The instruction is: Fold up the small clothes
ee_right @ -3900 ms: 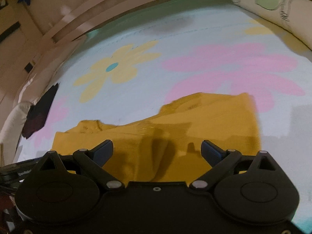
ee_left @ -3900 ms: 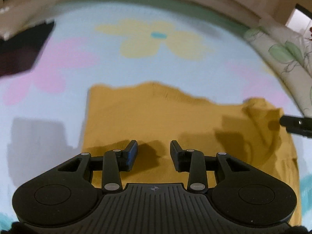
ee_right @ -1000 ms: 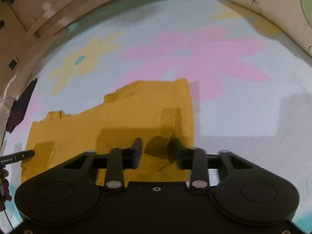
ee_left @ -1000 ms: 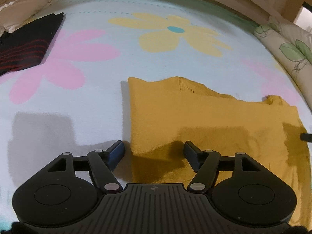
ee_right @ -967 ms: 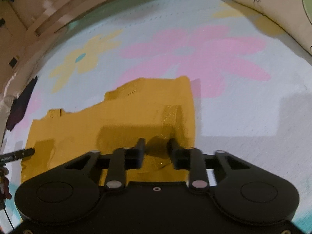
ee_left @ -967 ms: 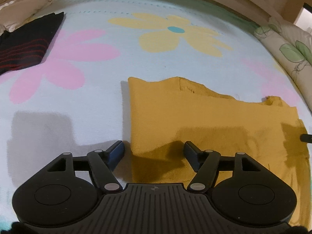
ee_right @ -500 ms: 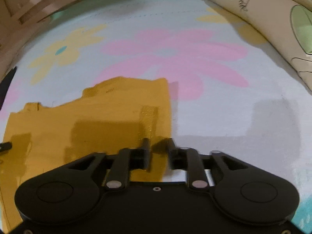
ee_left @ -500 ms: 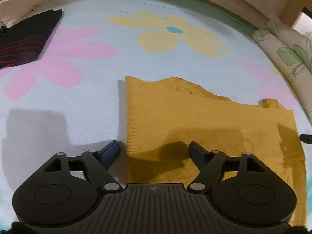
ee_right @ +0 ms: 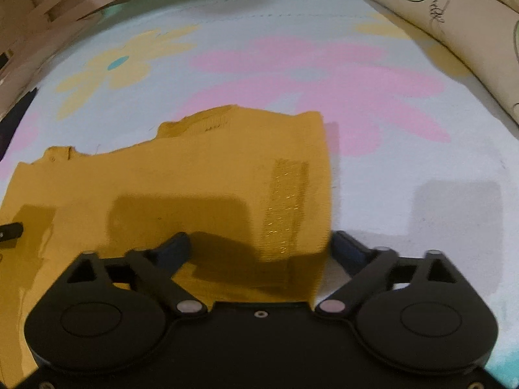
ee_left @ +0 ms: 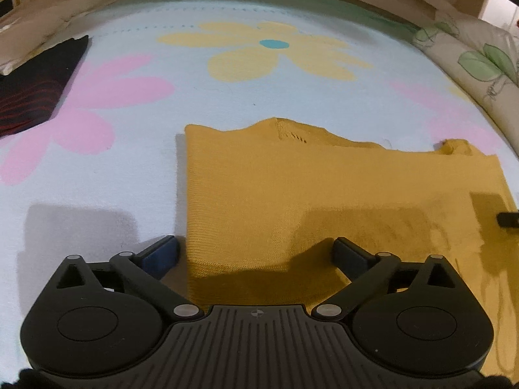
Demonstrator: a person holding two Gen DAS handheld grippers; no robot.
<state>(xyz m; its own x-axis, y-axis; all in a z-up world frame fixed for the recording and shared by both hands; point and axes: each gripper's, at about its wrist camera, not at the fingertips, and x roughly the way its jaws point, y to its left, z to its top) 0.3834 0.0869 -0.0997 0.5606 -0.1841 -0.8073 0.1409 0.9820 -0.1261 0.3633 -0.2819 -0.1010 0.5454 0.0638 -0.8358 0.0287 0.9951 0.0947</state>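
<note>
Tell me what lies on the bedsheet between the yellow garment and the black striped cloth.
Nothing: in the left wrist view, only bare flowered bedsheet separates the yellow garment from the black striped cloth.

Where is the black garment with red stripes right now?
In the left wrist view, the black garment with red stripes lies at the far left edge of the flowered bedsheet, beside the pink flower print and apart from the mustard-yellow garment.

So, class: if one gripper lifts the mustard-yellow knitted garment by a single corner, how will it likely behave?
The mustard-yellow knitted garment lies flat in soft layers on the flowered sheet, so it would probably droop and unfold. Its knit texture suggests the pads would hold it without slipping. Pushed, it would likely bunch rather than slide, since the sheet is cloth too.
</note>
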